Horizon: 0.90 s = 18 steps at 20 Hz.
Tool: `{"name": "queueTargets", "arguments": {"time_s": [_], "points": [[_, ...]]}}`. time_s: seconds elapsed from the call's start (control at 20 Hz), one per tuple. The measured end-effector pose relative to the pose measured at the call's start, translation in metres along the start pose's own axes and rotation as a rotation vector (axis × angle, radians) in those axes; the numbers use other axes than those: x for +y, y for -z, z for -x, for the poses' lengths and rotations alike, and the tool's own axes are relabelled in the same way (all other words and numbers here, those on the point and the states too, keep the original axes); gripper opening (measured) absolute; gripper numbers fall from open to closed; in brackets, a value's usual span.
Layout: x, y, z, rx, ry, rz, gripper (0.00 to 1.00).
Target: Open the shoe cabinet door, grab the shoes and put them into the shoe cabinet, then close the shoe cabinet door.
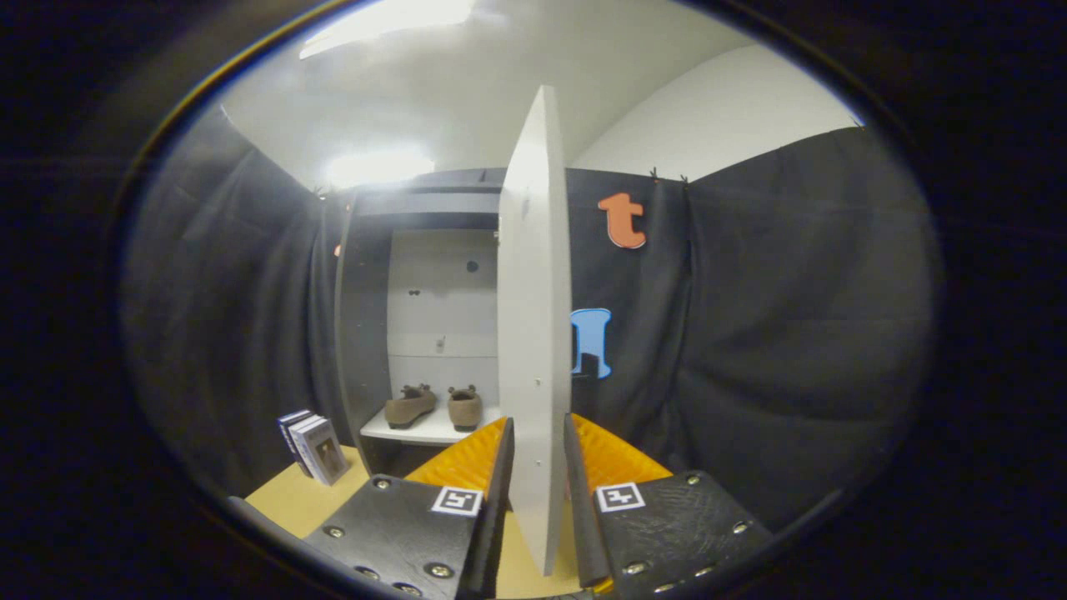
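The white flat-panel shoe cabinet door (533,333) stands open, seen edge-on, swung out toward the camera from the dark-framed shoe cabinet (367,317). Its lower free edge sits between the two fingers of the claw (538,467). The claw is narrowed down to about the thickness of the panel, with one finger lying close along each face of the door; both appear to press on it, so the claw has hold of the door's edge.

Inside the cabinet, to the left of the door, a pair of brown suede slip-on shoes (433,406) rests side by side on a white lower shelf (417,432), heels toward the camera, the two shoes near each other but not touching. The cabinet's pale back wall (442,300) rises behind them, with a few small dark holes in it.

To the left of the cabinet, a small stack of upright books (314,446) leans on the light wooden table (292,500), just beside the cabinet's dark side wall. Black cloth (792,333) hangs around the scene, with a white ceiling (500,75) and a bright lamp (379,167) above.
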State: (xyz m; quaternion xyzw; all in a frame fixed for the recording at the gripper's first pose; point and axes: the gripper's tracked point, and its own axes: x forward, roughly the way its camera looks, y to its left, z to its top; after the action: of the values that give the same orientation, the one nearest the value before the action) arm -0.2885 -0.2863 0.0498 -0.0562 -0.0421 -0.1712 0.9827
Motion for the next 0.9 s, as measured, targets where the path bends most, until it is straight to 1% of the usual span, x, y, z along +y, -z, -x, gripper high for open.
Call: {"name": "queueTargets", "arguments": {"time_s": [0.1,0.15,0.25,0.3,0.35,0.45,0.55,0.65,0.7,0.75,0.9], "points": [[-0.014,0.005,-0.009,0.002,0.026,0.002,0.36],[-0.022,0.005,-0.011,0.005,0.038,0.004,0.49],[-0.035,0.006,-0.018,0.016,0.051,0.006,0.56],[-0.041,0.010,-0.024,0.025,0.060,0.007,0.61],[-0.046,0.013,-0.029,0.034,0.068,0.006,0.73],[-0.051,0.021,-0.040,0.058,0.064,-0.004,0.79],[-0.049,0.032,-0.050,0.089,0.046,-0.016,0.79],[-0.045,0.042,-0.060,0.117,0.024,-0.016,0.87],[-0.043,0.045,-0.062,0.130,0.012,-0.014,0.87],[-0.044,0.047,-0.062,0.133,0.022,-0.011,0.88],[-0.041,0.044,-0.064,0.123,0.003,-0.037,0.86]]}}
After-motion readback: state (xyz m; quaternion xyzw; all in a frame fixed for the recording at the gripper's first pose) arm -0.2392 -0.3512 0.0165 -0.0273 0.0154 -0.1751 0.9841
